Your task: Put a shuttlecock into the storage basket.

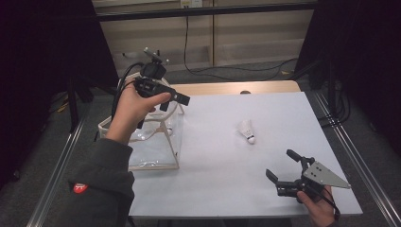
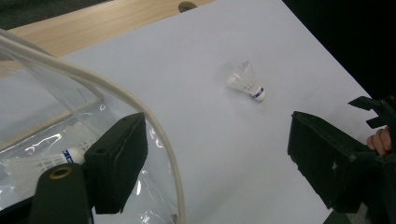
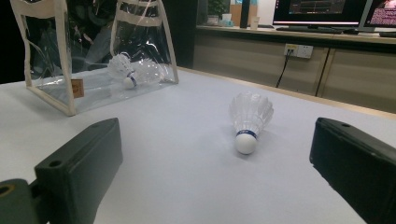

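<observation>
A white feathered shuttlecock (image 1: 246, 131) lies on its side on the white desk (image 1: 222, 156), right of centre, its rounded cork tip pointing toward the near edge and its feather skirt toward the far one, with a slight lean to the left. The right tongs (image 1: 283, 166), held low at the near right corner of the desk, are spread wide with nothing between them; seen along their own jaws, the shuttlecock (image 3: 249, 121) sits just ahead and almost centred in the gap, cork end first. The left tongs (image 1: 174, 102), also spread and empty, hang above the rim of a clear plastic bag with cream trim (image 1: 161, 137) at the left edge of the desk, where a second white shuttlecock (image 2: 44, 161) already rests inside. The loose shuttlecock lies well apart from the left tongs and near the right ones, so the right hand (image 1: 318, 208) looks better placed to reach it, its axis running roughly along the line of approach.
</observation>
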The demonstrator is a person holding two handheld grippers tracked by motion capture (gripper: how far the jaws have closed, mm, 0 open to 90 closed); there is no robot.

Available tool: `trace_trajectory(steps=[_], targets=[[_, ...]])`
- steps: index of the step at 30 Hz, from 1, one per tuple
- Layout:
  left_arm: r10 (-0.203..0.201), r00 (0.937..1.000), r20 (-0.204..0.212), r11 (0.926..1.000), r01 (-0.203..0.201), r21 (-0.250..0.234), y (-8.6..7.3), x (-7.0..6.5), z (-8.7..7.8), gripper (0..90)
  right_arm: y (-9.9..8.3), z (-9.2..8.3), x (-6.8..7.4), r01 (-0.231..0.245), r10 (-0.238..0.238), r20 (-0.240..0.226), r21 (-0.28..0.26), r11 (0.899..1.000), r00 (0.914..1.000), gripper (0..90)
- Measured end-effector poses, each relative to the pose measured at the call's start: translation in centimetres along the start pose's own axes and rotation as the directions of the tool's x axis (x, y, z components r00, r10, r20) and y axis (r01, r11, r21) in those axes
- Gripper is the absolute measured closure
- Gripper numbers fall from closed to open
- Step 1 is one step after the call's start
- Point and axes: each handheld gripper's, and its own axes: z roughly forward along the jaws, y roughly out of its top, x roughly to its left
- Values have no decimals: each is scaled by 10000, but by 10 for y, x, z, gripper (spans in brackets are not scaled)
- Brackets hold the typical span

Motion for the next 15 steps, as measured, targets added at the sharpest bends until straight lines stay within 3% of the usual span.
trace_trajectory(steps=[15], targets=[[245, 9991, 339, 9997, -246, 20, 2, -15, 17, 191, 0, 0, 0, -12, 12, -11, 8, 10000, 10000, 24]])
